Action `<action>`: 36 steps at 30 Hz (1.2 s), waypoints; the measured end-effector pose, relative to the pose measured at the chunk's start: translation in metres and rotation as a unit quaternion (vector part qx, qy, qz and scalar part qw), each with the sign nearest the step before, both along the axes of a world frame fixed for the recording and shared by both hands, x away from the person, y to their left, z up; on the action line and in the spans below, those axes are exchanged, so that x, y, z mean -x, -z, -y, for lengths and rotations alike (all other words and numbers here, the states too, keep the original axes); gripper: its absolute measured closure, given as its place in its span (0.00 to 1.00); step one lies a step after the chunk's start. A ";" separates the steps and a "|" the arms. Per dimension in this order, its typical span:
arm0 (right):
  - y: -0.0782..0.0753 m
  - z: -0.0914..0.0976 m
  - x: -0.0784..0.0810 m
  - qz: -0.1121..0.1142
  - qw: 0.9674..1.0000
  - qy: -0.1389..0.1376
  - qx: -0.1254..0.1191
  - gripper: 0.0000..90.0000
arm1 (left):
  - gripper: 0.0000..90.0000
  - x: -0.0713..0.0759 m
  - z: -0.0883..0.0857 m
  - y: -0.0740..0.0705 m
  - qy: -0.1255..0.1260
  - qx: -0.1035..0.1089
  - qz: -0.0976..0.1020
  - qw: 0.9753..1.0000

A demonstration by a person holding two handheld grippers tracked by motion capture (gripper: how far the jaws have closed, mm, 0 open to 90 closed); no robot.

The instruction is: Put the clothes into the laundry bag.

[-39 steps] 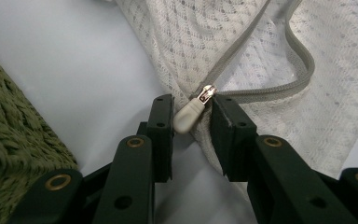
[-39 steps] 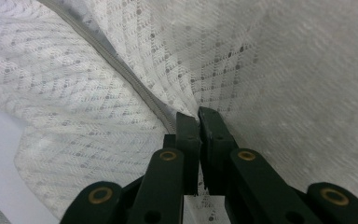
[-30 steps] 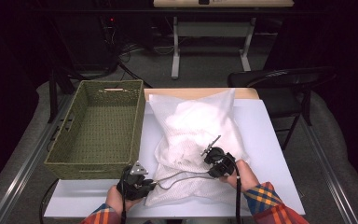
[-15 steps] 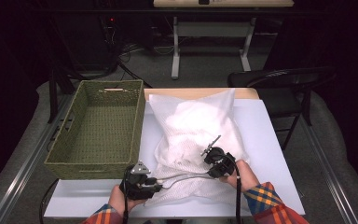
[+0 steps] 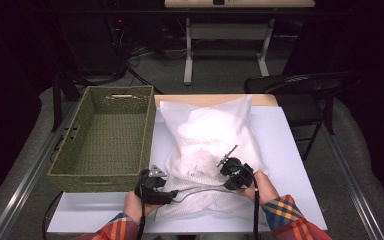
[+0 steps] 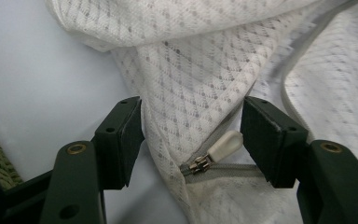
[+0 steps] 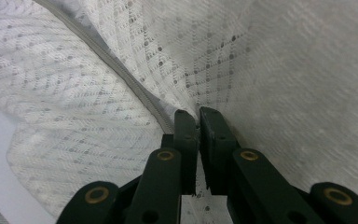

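While the right gripper stays clenched on the mesh bag, the left gripper has just been opening, released around the zipper pull — zip seemingly closed.

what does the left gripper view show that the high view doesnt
Left gripper view alone: the zipper pull lying between the left claw's spread pads, which have just been opening and do not press it.

High view alone: the woven basket, the chair, and the right claw.

Both: the white mesh bag on the table.
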State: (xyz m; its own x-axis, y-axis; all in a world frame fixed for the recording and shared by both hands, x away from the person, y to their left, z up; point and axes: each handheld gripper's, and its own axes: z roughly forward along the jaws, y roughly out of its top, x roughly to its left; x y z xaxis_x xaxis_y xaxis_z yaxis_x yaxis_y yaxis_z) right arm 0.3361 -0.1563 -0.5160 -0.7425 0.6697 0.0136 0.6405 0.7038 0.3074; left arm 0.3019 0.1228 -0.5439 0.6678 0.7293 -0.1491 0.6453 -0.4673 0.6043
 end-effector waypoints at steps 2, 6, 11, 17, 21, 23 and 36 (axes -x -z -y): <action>0.000 0.000 0.000 0.000 1.000 -0.001 0.002 0.95 | 0.47 -0.003 -0.001 0.002 -0.004 0.004 -0.004 1.000; 0.000 -0.002 0.000 0.000 1.000 -0.005 0.003 0.94 | 0.57 -0.009 -0.005 0.007 -0.015 0.028 -0.015 0.999; 0.000 -0.002 0.000 0.002 1.000 -0.009 0.002 0.94 | 0.65 -0.009 -0.006 0.008 -0.015 0.036 -0.010 0.999; -0.001 -0.005 0.001 0.004 1.000 -0.012 0.005 0.94 | 0.80 -0.010 -0.007 0.009 -0.007 0.040 -0.016 0.999; -0.002 -0.005 0.002 0.009 1.000 -0.015 0.005 0.93 | 0.84 -0.010 -0.008 0.009 -0.004 0.044 -0.021 0.999; -0.003 -0.005 0.003 0.011 1.000 -0.014 0.004 0.93 | 0.85 -0.010 -0.009 0.008 -0.003 0.054 -0.029 0.998; -0.002 -0.001 0.001 0.019 1.000 -0.009 0.015 0.95 | 0.84 -0.009 -0.011 0.002 0.012 0.086 -0.044 0.995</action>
State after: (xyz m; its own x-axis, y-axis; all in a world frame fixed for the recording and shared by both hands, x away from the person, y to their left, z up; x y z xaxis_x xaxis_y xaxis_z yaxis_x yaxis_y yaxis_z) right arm 0.3351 -0.1554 -0.5136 -0.7546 0.6553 -0.0344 0.6153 0.7249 0.3099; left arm 0.3113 0.1343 -0.5460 0.6642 0.6715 -0.3287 0.6887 -0.3784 0.6185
